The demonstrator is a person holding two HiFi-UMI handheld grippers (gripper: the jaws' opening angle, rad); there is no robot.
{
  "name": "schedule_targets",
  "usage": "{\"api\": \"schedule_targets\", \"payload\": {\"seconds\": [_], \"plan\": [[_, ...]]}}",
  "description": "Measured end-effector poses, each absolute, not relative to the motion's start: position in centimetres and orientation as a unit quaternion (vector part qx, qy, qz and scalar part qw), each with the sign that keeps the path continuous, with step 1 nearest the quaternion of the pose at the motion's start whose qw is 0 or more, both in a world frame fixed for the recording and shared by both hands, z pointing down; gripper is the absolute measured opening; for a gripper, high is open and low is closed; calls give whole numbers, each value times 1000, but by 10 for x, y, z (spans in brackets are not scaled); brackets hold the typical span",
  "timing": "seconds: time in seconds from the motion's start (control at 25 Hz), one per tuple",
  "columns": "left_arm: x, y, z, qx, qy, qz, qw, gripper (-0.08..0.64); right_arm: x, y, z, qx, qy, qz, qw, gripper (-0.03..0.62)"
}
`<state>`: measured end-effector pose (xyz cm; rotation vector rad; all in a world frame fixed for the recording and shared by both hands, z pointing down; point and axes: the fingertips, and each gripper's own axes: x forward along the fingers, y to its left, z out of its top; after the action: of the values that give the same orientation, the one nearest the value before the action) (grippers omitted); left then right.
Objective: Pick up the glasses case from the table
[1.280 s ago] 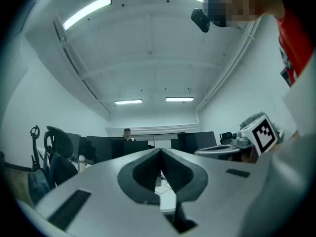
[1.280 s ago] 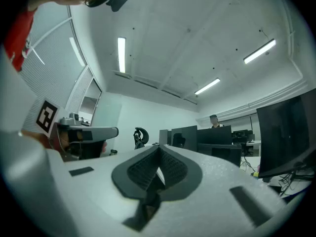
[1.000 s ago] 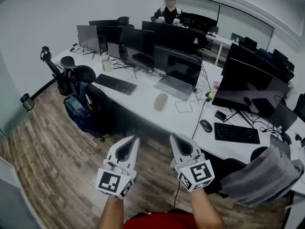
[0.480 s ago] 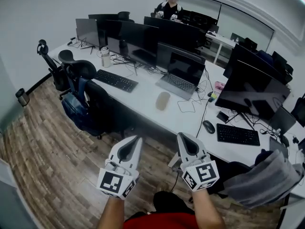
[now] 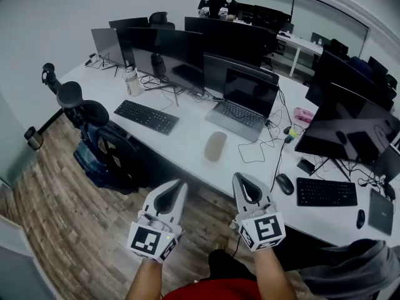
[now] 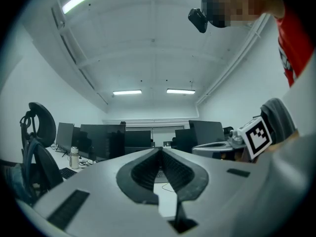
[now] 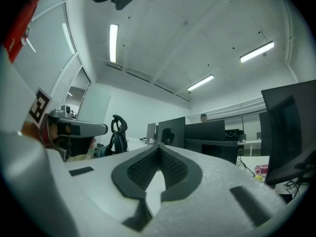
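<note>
You hold two grippers: left gripper (image 5: 177,185), right gripper (image 5: 242,179). On bench (image 5: 187,136), count one glasses case (image 5: 215,146), one laptop (image 5: 245,102), one bottle (image 5: 131,80). Keyboards, two: keyboard (image 5: 146,115) centre left, keyboard (image 5: 326,192) lower right. Mice, two: mouse (image 5: 285,183) right of centre, mouse (image 5: 360,218) far right. Office chairs, two: chair (image 5: 70,95) and chair (image 5: 47,75), both left. One backpack (image 5: 100,161). One person (image 5: 217,4) at top. Monitors many; exact count unclear.

White worktop (image 5: 187,136): smooth, matt. Wood-grain floor (image 5: 62,224), low sheen. Beige glasses case (image 5: 215,146): smooth, matt. Dark monitor (image 5: 340,120): glossy screen. The left hand-held gripper (image 6: 160,151) and right hand-held gripper (image 7: 158,148): pale matt plastic; black ribbed pads (image 6: 145,172).
</note>
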<state>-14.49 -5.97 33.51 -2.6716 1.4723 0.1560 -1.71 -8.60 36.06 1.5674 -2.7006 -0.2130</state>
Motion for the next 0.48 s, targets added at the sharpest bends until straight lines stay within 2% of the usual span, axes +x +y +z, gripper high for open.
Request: {"api": "schedule_targets", "payload": {"seconds": [0.32, 0.4, 0.48], "plan": [[-105, -186, 363, -863, 505, 18, 15, 16, 8, -197, 377, 481, -875, -55, 14, 5], [-94, -213, 375, -861, 508, 6, 4, 77, 15, -219, 382, 477, -877, -49, 16, 5], [-85, -238, 390, -859, 512, -7, -9, 109, 22, -237, 388, 472, -880, -42, 18, 5]]}}
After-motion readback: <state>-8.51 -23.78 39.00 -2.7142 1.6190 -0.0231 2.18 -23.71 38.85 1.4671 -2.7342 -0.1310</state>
